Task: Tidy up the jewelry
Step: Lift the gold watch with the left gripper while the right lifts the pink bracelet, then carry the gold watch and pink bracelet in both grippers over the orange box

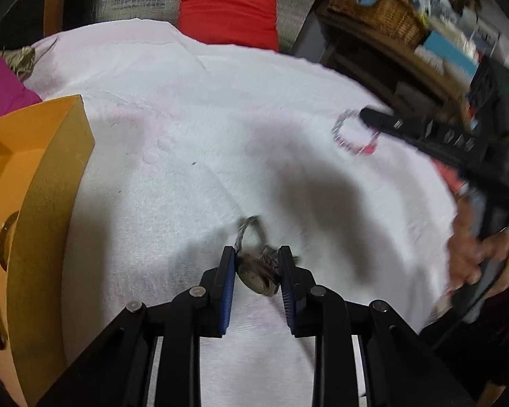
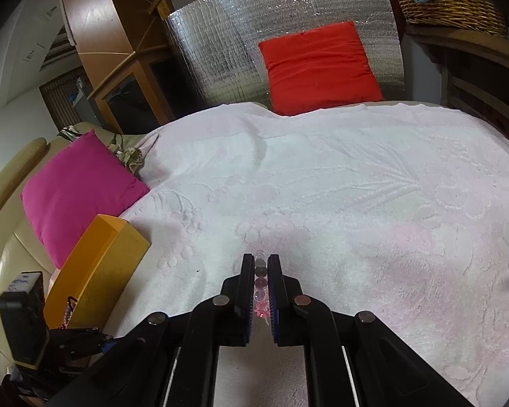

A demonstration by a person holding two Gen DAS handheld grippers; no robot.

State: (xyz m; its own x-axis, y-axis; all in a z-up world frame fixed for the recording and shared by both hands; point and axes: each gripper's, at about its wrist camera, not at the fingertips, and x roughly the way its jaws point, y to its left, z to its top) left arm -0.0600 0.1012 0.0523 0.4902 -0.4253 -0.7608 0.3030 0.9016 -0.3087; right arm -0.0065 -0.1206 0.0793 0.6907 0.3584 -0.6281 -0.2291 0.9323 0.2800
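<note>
Left tongs [image 1: 257,263] pinching a corded pendant [image 1: 259,276], right tongs [image 2: 262,273] clamped on a beaded bracelet [image 2: 260,283] (either shallow grip may slip).

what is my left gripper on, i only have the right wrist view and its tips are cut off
Observer: The left gripper is closed on a grey pendant with a braided cord, on the white towel.
Operator: is my whole bracelet in the right jaws
Observer: No. The right gripper pinches one edge; the rest of the bead bracelet shows as an open ring.
Operator: anything in the orange box
Observer: The orange box holds a round gold-coloured piece.
</note>
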